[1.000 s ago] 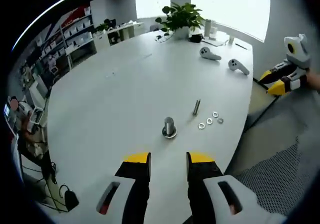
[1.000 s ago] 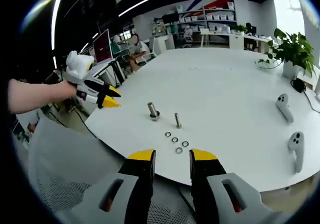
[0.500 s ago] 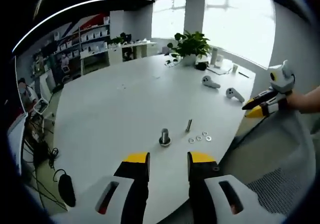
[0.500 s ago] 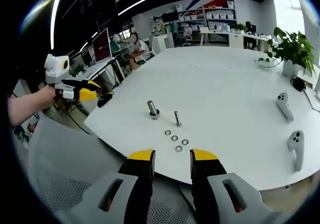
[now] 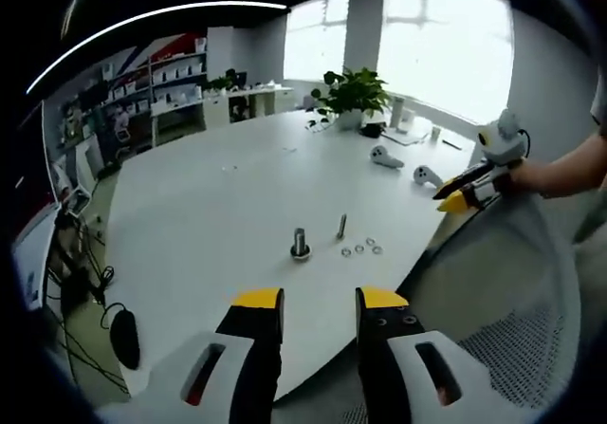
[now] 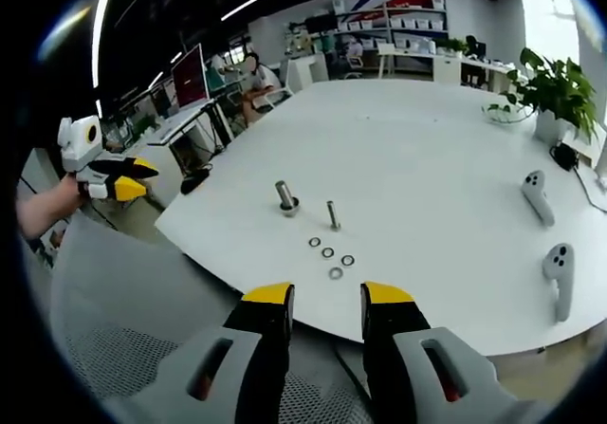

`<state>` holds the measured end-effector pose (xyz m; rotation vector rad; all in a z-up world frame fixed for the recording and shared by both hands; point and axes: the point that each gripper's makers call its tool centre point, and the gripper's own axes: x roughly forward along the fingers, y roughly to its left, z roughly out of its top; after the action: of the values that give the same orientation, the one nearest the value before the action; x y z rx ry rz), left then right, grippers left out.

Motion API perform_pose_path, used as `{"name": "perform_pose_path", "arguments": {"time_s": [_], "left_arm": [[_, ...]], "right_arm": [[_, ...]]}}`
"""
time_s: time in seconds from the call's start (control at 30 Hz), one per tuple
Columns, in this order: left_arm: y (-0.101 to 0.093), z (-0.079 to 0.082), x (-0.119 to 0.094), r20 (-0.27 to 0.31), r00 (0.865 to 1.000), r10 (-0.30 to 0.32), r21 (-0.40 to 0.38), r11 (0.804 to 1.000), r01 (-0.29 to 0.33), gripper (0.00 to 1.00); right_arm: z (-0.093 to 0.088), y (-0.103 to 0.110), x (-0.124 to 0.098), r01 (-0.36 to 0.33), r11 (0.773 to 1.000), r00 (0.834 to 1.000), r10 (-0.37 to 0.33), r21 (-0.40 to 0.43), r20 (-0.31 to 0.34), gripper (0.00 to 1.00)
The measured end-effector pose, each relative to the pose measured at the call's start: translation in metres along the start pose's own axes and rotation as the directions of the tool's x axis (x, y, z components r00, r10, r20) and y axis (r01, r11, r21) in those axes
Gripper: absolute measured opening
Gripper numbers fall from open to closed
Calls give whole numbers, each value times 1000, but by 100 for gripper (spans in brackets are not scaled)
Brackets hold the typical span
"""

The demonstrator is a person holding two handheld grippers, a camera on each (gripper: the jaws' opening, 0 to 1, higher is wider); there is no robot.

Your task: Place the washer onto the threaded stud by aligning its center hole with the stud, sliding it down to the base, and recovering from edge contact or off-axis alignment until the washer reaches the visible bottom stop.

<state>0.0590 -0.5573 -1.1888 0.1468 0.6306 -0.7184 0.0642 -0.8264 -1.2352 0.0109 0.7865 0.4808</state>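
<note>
The tabletop (image 6: 427,149) is smooth, matt white. The threaded stud (image 6: 285,197), a bolt (image 6: 333,215) at its 3 o'clock, and 4 washers (image 6: 330,258) look like shiny bare metal. 2 controllers (image 6: 547,234) look like matt white plastic.

I can read no text, label, brand or number anywhere. The shelf boxes (image 6: 403,26) at the top of my right gripper view and the shelves (image 5: 175,73) at the upper left of my left gripper view carry marks too small and blurred to make out.
</note>
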Motion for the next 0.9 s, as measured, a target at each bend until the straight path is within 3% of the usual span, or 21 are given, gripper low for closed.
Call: {"name": "perform_pose_path", "arguments": {"time_s": [0.17,0.33,0.67,0.9], "left_arm": [[-5,-18,3,-12,1000,-12,-3,1000,12,27],[-17,-3,-2,54,997,-51,-62,997,54,27],[-35,-3,0,70,993,-95,11,995,95,25],[-35,-4,1,88,988,-124,-5,992,125,24]], "right_arm": [[0,-4,-1,21,1000,1000,-21,19,3,30],[-3,-5,0,27,1000,1000,-26,12,-14,30],[-3,-8,-3,46,999,999,-46,25,-6,30],[-5,-10,-3,63,998,998,-62,22,-19,30]]}}
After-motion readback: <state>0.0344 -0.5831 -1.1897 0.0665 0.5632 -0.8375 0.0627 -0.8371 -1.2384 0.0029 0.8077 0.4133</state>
